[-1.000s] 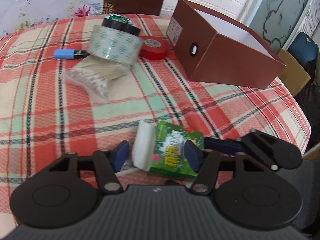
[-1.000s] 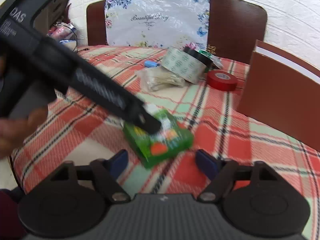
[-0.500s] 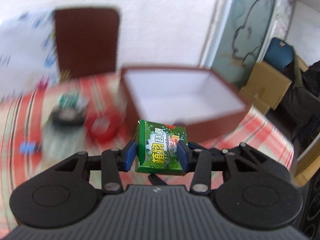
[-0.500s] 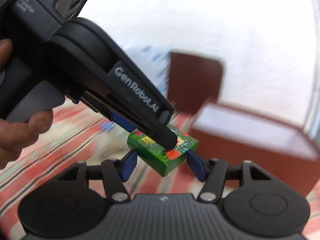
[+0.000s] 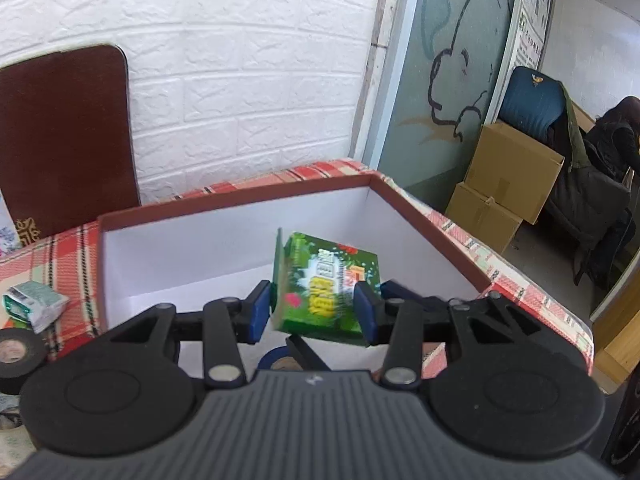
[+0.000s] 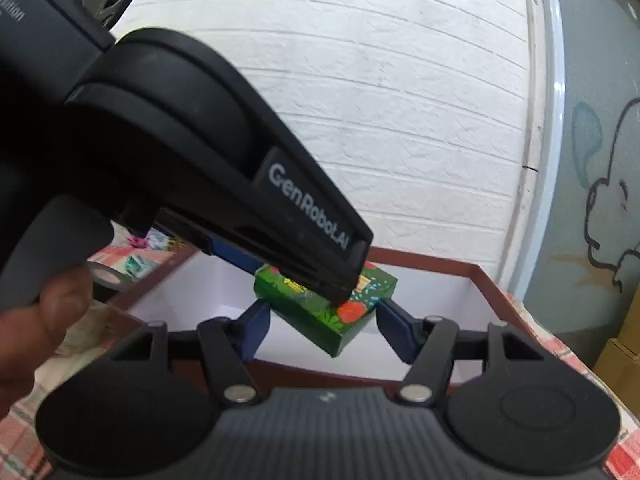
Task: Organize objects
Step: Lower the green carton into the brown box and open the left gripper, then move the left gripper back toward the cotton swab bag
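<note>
Both grippers meet at one green carton [image 5: 326, 286], and the brown box [image 5: 236, 200] with its white lining serves as the landmark for everything else. Left gripper [image 5: 312, 312] pinches the green carton, its blue pads [image 5: 258, 312] pressed against the carton's two side faces, with the carton tilted and one flap standing up at its left edge. Seen along that gripper's fingers, the carton hangs above the open brown box, over the white floor and inside the line of the near rim.

From the right wrist view the same green carton [image 6: 326, 304] sits between the fingers of the right gripper [image 6: 324, 324], whose jaws are opening; its blue pads [image 6: 394, 332] stand just clear of the carton's ends and do not press on it. The left gripper [image 6: 224, 184] crosses that view from the upper left, its tip down on the carton's top, and a hand [image 6: 36, 328] holds its grip at the left edge.

Left of the brown box, on the plaid tablecloth [image 5: 60, 256], lie a black tape roll [image 5: 18, 354] and a small green-and-white packet [image 5: 34, 306]. Behind the box stands a dark brown chair back [image 5: 66, 136] against the white brick wall [image 5: 248, 80].
</note>
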Motion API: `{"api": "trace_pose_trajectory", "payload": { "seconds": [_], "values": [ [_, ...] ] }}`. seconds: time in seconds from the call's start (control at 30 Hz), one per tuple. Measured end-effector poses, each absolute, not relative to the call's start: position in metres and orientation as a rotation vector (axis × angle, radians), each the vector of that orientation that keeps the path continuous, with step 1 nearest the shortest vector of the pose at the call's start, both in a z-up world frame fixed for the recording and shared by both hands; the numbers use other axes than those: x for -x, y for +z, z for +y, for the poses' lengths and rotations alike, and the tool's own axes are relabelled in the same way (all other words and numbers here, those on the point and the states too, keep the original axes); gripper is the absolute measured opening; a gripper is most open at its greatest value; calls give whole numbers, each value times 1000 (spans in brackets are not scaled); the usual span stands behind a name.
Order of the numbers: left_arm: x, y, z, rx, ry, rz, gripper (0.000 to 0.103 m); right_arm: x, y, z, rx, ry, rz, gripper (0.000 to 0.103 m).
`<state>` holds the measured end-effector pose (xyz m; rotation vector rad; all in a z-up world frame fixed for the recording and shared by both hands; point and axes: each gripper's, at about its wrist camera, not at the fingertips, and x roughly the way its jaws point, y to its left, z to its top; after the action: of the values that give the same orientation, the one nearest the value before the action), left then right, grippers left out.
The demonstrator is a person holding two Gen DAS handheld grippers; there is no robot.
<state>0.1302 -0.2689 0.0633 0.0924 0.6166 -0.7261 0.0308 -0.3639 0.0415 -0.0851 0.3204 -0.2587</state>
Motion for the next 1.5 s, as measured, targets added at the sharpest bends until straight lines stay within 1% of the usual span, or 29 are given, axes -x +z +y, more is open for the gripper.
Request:
{"api": "trace_pose_trajectory", "payload": {
  "seconds": [0.03, 0.07, 0.1, 0.2, 0.23, 0.3, 0.4, 0.57, 0.73, 0.9, 1.07, 1.5],
  "values": [
    [-131, 59, -273, -101, -708, 620, 49, -33, 39, -367, 84, -279, 325, 68],
    [-131, 56, -274, -116, -689, 618, 49, -35, 37, -370, 81, -302, 329, 74],
    [-130, 54, -275, -135, -673, 614, 49, -35, 36, -373, 66, -315, 324, 75],
    [-122, 53, -271, -170, -642, 601, 50, -29, 35, -376, 28, -333, 313, 75],
    [-118, 54, -268, -180, -631, 594, 52, -26, 34, -376, 20, -338, 308, 75],
    [-110, 60, -261, -185, -609, 580, 54, -21, 33, -372, -1, -347, 296, 78],
    [-95, 69, -249, -193, -575, 556, 54, -7, 32, -366, -27, -355, 275, 80],
    [-70, 77, -230, -224, -513, 523, 57, 17, 32, -350, -60, -349, 265, 81],
    [-56, 73, -203, -221, -462, 543, 58, 37, 24, -340, -102, -301, 327, 81],
    [-49, 59, -178, -222, -411, 587, 58, 36, 3, -320, -168, -219, 451, 81],
    [-48, 44, -151, -205, -361, 642, 58, 34, -10, -297, -177, -156, 530, 81],
    [-42, 7, -86, -181, -252, 710, 58, 25, -21, -259, -133, -127, 615, 82]
  ]
}}
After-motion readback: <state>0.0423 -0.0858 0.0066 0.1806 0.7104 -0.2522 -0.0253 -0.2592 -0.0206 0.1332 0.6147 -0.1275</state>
